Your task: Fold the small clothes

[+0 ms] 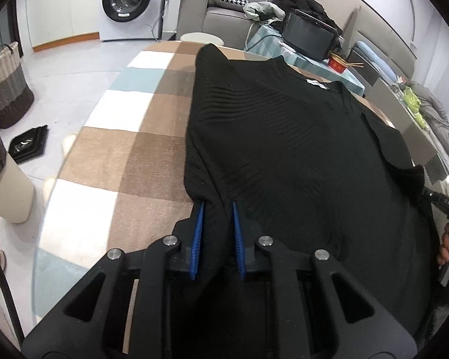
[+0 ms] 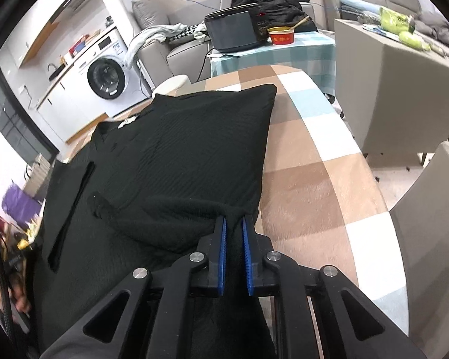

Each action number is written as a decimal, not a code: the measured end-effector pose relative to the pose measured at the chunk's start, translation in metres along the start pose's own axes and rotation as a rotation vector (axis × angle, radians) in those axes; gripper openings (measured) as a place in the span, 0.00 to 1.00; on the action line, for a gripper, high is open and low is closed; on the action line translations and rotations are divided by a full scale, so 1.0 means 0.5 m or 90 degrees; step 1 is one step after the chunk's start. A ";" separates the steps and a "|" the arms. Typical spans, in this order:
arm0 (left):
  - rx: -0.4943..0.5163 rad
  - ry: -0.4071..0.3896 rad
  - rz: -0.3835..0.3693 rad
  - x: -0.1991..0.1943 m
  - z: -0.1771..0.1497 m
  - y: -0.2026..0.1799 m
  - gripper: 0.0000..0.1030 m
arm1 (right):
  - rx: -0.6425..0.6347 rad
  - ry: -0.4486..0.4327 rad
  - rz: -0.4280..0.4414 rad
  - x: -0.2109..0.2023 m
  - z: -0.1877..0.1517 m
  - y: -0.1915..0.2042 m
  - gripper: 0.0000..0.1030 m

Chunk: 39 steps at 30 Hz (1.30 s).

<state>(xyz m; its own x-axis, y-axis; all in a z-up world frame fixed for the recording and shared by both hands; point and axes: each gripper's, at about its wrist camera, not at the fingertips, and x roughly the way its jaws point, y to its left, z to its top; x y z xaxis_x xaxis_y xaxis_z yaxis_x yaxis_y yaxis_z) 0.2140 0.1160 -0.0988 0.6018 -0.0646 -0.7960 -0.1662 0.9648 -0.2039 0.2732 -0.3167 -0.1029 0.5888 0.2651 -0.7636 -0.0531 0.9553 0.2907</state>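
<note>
We have the black ribbed knit sweater (image 1: 284, 137) spread on the round table with its brown, white and pale-blue checked cloth (image 1: 128, 155). Our left gripper (image 1: 218, 206) pinches one near corner of the hem between its blue pads, and our right gripper (image 2: 234, 221) is clamped on the other. The knit looks soft, limp and fairly light, so it should sag between grips; the hem corners seem the sound hold. The left view shows the white neck label (image 1: 317, 83) clearly. The right view alone shows a fold near the hem, possibly a tucked sleeve.
</note>
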 end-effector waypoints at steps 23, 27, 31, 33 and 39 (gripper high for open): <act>0.039 -0.127 0.064 -0.298 -0.214 -0.021 0.99 | -0.049 0.032 -0.030 -0.331 -0.323 0.059 0.85; 0.025 -0.134 0.065 -0.341 -0.260 -0.008 0.99 | -0.045 0.058 -0.034 -0.363 -0.408 0.080 0.85; 0.012 -0.138 0.067 -0.369 -0.285 0.003 0.99 | -0.057 0.080 -0.049 -0.367 -0.464 0.110 0.84; 0.016 -0.140 0.074 -0.379 -0.292 0.000 0.99 | -0.060 0.083 -0.062 -0.360 -0.464 0.128 0.84; 0.021 -0.124 0.053 -0.384 -0.312 -0.013 0.99 | -0.021 0.100 -0.150 -0.329 -0.473 0.127 0.68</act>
<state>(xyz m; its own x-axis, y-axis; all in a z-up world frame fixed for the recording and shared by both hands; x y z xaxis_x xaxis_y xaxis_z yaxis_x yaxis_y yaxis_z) -0.0222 0.0822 -0.0335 0.7276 0.0629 -0.6831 -0.1974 0.9729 -0.1207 -0.0177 -0.2688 -0.0949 0.4558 0.0497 -0.8887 0.0423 0.9961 0.0774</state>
